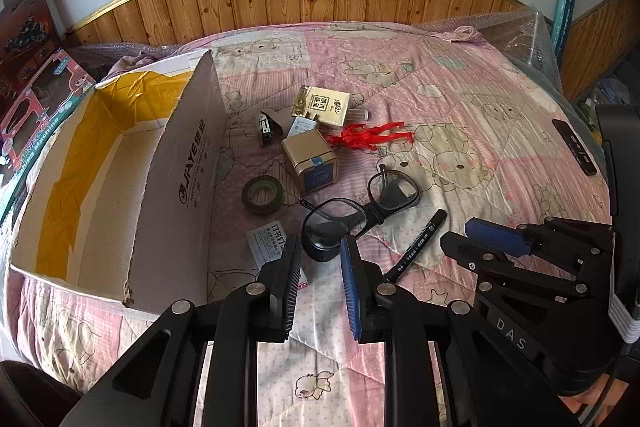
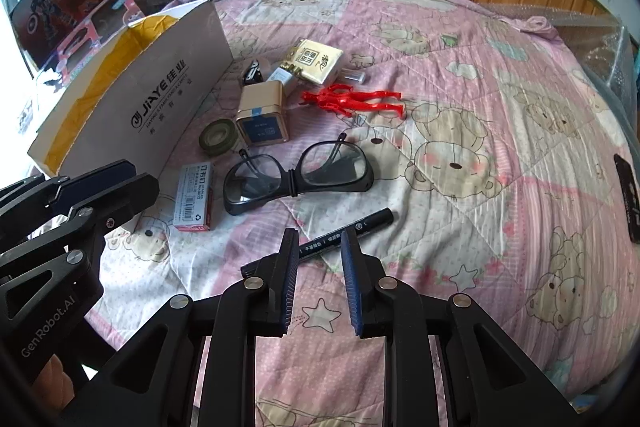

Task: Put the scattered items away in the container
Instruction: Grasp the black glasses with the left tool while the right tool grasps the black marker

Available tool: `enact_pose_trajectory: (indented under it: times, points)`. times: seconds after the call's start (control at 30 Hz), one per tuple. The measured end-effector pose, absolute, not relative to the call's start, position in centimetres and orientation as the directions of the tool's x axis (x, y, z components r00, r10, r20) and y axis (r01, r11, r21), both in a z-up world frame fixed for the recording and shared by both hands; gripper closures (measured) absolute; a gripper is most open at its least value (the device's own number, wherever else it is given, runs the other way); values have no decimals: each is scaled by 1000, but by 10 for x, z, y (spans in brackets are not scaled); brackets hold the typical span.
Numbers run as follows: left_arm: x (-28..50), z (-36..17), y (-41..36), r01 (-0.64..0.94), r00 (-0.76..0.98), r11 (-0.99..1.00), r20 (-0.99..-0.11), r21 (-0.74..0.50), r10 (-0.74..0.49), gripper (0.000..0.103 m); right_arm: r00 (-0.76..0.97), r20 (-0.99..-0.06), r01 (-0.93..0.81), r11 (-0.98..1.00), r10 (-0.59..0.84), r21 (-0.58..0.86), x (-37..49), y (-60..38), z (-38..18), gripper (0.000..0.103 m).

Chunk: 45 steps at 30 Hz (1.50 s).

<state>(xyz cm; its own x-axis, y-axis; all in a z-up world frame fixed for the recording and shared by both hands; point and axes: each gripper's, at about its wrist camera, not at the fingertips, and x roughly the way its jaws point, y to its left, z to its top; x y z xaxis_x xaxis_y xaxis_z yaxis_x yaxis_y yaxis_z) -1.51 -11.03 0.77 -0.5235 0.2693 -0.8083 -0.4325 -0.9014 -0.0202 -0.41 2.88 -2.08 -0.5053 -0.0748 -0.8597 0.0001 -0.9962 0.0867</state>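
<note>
Both grippers [image 1: 320,247] [image 2: 319,241] part-open, prob. empty.

An open cardboard box [image 1: 176,187] printed "JIAYE", yellow-taped inside, stands along the bed's left edge. Just right of its wall lie a dark tape roll [image 1: 263,195], a staple box [image 2: 195,197] and a small black stapler [image 1: 267,129]. A gold square tin [image 1: 311,159] sits beside the roll, a gold packet [image 1: 322,105] beyond it toward the headboard. A red plastic figure [image 2: 354,99] lies flat near the packet. Folded black safety glasses [image 2: 298,173] and a black marker [image 2: 346,233] lie nearer the foot edge
</note>
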Motion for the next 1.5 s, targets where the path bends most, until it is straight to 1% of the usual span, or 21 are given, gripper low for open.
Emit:
enact_pose_trajectory:
  times: [0.07,0.17,0.2,0.23,0.3,0.33,0.43,0.47,0.5,0.67,0.73,0.83,0.97,1.03,1.13,1.23,1.27,1.33,1.43,1.47,1.5]
  points:
    - [-18,4,-107,-436,-519,-900,-811,-19,269,85,-500,-863,-1,-996,-76,88,-6,30,-23,80]
    - [-23,-3,-103,-438,-506,-899,-820,-20,265,85,-491,-867,-15,-994,-83,104,-10,34,-28,79]
    - [-25,-5,-102,-438,-500,-899,-824,-25,266,85,-486,-869,-27,-993,-89,117,-11,37,-29,77]
    - [-28,-8,-101,-438,-493,-899,-828,-30,268,85,-479,-872,-40,-990,-97,132,-12,41,-32,70]
    - [-34,-13,-101,-430,-476,-902,-838,-43,267,82,-468,-875,-63,-984,-120,168,-14,49,-36,61]
    - [-37,-16,-101,-426,-467,-903,-842,-54,270,75,-461,-878,-76,-980,-130,185,-14,54,-39,59]
    - [-43,-25,-102,-420,-451,-904,-847,-76,281,57,-432,-885,-108,-964,-174,242,-15,64,-50,56]
    - [-45,-27,-101,-422,-453,-903,-845,-77,283,53,-422,-886,-116,-958,-190,261,-16,66,-54,56]
    - [-47,-28,-99,-427,-453,-901,-843,-79,289,52,-412,-888,-122,-953,-206,278,-17,68,-59,55]
    - [-59,-42,-84,-479,-439,-874,-839,-84,321,52,-351,-884,-168,-907,-310,385,-23,76,-84,55]
    - [-63,-49,-76,-516,-428,-853,-838,-82,339,52,-340,-881,-189,-893,-330,408,-26,80,-93,54]
    - [-75,-60,-68,-548,-423,-834,-837,-69,348,51,-348,-878,-194,-891,-328,410,-36,80,-98,54]
    - [-98,-75,-68,-547,-394,-831,-845,-100,362,50,-372,-883,-156,-919,-286,363,-54,76,-97,55]
    - [-106,-78,-70,-526,-387,-842,-846,-123,366,50,-386,-887,-137,-936,-252,326,-62,77,-96,60]
    - [-121,-87,-80,-440,-341,-877,-867,-195,364,48,-398,-894,-116,-955,-207,273,-73,79,-95,72]
    - [-120,-90,-87,-404,-282,-873,-871,-272,402,49,-421,-886,-87,-963,-196,254,-78,82,-95,76]
    - [-116,-90,-89,-392,-263,-871,-871,-297,415,52,-428,-883,-77,-965,-194,250,-79,82,-95,77]
    - [-107,-86,-92,-396,-246,-861,-866,-320,435,55,-445,-875,-56,-969,-192,241,-83,82,-95,79]
    - [-92,-76,-94,-407,-293,-870,-863,-278,412,55,-447,-866,-50,-961,-224,274,-86,85,-96,78]
    - [-88,-71,-95,-411,-329,-876,-855,-253,402,52,-445,-866,-60,-957,-229,284,-85,88,-96,78]
    - [-82,-65,-95,-426,-359,-874,-843,-234,401,51,-438,-869,-68,-955,-231,289,-84,88,-94,71]
